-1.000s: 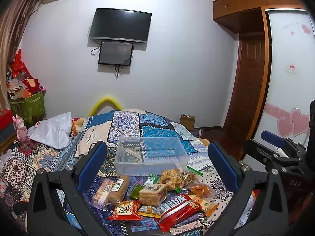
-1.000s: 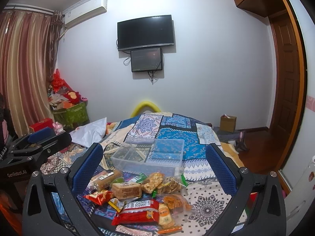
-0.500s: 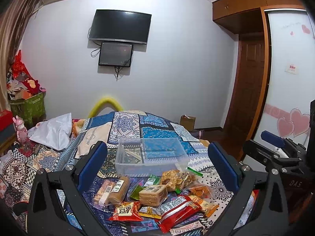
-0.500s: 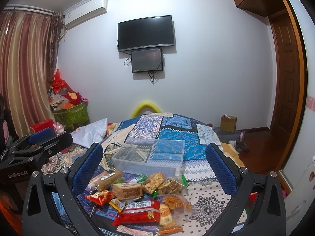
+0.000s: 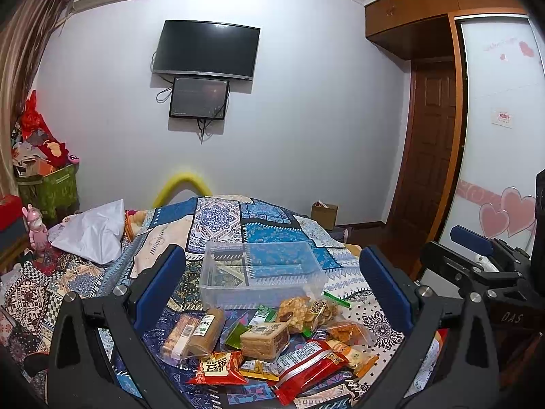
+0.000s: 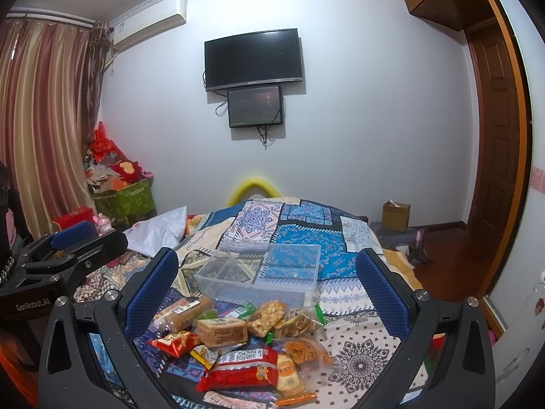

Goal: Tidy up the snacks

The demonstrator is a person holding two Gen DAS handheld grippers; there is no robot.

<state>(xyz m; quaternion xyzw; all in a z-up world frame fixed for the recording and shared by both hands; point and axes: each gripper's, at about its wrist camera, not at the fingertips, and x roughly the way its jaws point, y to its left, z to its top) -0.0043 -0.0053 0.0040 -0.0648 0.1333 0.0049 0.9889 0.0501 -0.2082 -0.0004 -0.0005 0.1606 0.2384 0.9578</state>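
A pile of wrapped snacks (image 5: 269,341) lies on the patterned bedspread, also in the right wrist view (image 6: 238,337). It holds a red packet (image 5: 306,364), a brown cake block (image 5: 264,339) and a biscuit roll (image 5: 206,332). A clear, empty plastic box (image 5: 262,272) stands just behind the pile; it also shows in the right wrist view (image 6: 262,274). My left gripper (image 5: 270,284) is open and empty above the pile. My right gripper (image 6: 267,288) is open and empty too, held to the right of the left one.
A white pillow (image 5: 92,231) lies at the bed's left. A green bin of clutter (image 6: 124,199) stands by the curtain. A cardboard box (image 6: 395,216) sits on the floor near the wooden door (image 6: 494,156). A TV (image 5: 206,49) hangs on the far wall.
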